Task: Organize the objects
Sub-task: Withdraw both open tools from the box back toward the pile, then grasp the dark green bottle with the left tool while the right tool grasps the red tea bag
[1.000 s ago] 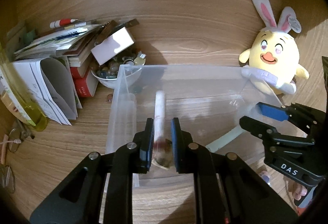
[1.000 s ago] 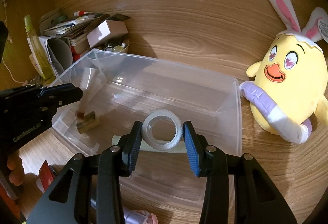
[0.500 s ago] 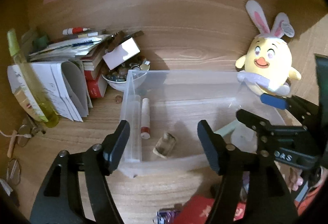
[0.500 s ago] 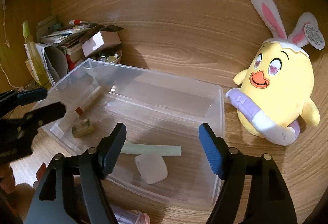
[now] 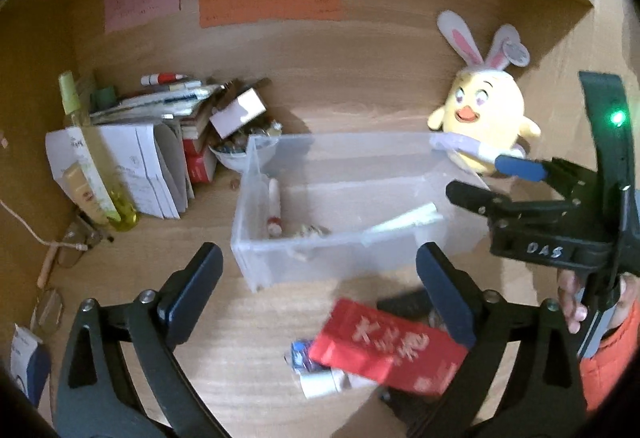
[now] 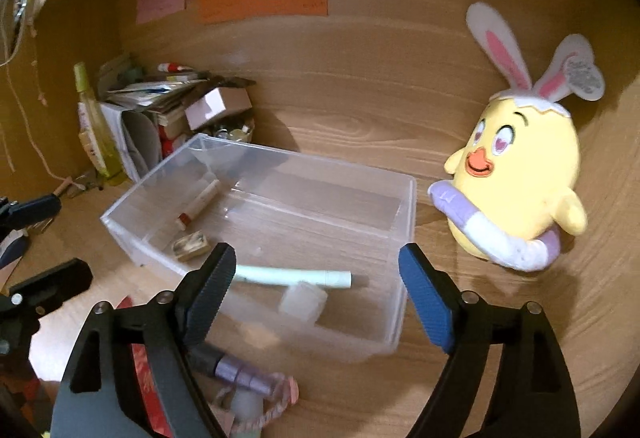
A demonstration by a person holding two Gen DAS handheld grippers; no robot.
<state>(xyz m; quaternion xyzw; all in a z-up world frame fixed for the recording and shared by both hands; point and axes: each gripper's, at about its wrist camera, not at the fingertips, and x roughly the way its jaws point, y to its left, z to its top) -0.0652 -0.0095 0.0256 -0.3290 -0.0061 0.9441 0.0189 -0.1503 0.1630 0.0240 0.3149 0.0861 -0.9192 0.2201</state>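
Release step done; both grippers empty over the desk.
Left wrist: left gripper (image 5: pixel 316 278), jaws just opened wide, nothing between; red packet (image 5: pixel 386 348) lies loose outside clear bin (image 5: pixel 256 270), likely next.
Right wrist: right gripper (image 6: pixel 314 292), jaws just opened, empty; tape roll (image 6: pixel 303 302) rests inside the bin.

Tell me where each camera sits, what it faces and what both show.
Left wrist: on the left gripper, jaws open, facing the clear bin and the red packet; the right gripper and a hand show.
Right wrist: on the right gripper, jaws open, over the bin; the left gripper's tips show at left.
Shared: bin, plush chick.
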